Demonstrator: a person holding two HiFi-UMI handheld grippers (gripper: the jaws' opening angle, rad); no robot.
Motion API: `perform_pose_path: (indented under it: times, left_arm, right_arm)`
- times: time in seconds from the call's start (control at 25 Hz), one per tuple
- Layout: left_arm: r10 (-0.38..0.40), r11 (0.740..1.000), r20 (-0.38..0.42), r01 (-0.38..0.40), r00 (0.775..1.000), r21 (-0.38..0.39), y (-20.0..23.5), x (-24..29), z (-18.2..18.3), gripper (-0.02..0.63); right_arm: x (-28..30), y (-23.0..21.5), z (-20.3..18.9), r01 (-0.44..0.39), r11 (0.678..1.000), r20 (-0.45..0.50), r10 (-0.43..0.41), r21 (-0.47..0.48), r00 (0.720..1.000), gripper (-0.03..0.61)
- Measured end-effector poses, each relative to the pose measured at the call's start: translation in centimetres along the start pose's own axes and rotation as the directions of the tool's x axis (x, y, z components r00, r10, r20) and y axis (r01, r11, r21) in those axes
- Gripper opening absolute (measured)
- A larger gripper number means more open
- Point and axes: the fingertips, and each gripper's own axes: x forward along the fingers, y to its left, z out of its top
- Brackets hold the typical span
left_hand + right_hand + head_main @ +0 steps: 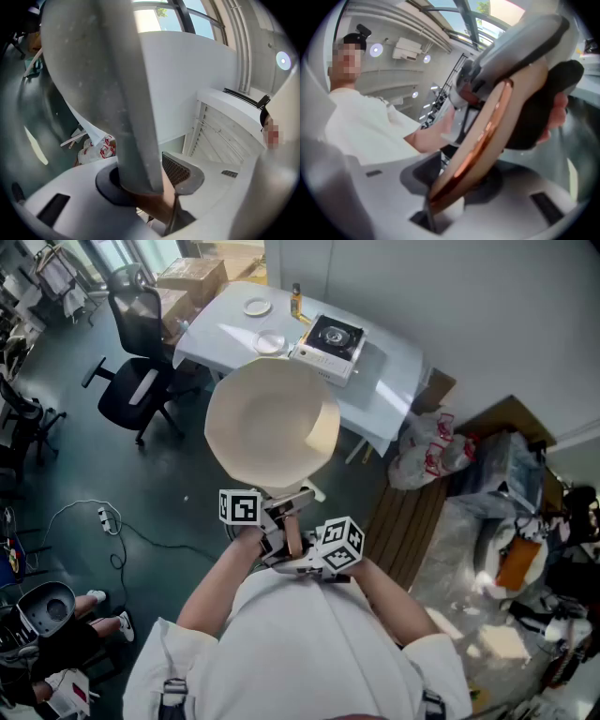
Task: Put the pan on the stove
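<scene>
I hold a cream pan point(270, 423) in the air in front of me, its bowl facing up toward the head camera. Its handle point(292, 505) runs back to my hands. My left gripper point(279, 514) and my right gripper point(302, 557) are both shut on that handle, close together. In the left gripper view the grey underside of the pan point(101, 70) fills the picture, with my left gripper point(149, 199) clamped on the handle. The right gripper view shows the copper-trimmed handle point(480, 140) between the pads of my right gripper point(447, 190). The portable stove point(329, 340) sits on the white table point(394, 367) beyond the pan.
Two small plates point(256, 307) point(269, 341) and a bottle point(295, 301) share the table with the stove. A black office chair point(139, 381) stands to its left, cardboard boxes point(192, 279) behind. Plastic bags point(431, 451) and wooden boards point(412, 521) lie at the right. A cable point(122, 531) crosses the floor.
</scene>
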Motion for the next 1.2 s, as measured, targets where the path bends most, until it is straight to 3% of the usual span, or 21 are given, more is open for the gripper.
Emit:
perform_pose_path:
  times: [0.36,0.88,1.2]
  left_arm:
    - [0.047,0.998,0.007,-0.047,0.999,0.032,0.3,-0.1,-0.1,0.184]
    - [0.018,1.000,0.066,-0.019,0.998,0.014,-0.6,1.8,-0.6,0.186]
    - [0.057,0.998,0.103,-0.061,0.993,0.032,-0.1,3.0,-0.7,0.186]
  right_arm:
    - [-0.3,0.2,-0.4,-0.013,1.000,-0.010,0.013,-0.011,1.000,0.160]
    - [-2.7,0.8,-1.5,-0.042,0.999,-0.053,0.041,-0.024,0.998,0.163]
    - [-4.6,0.5,-2.6,-0.048,0.998,-0.101,0.045,-0.032,0.994,0.163]
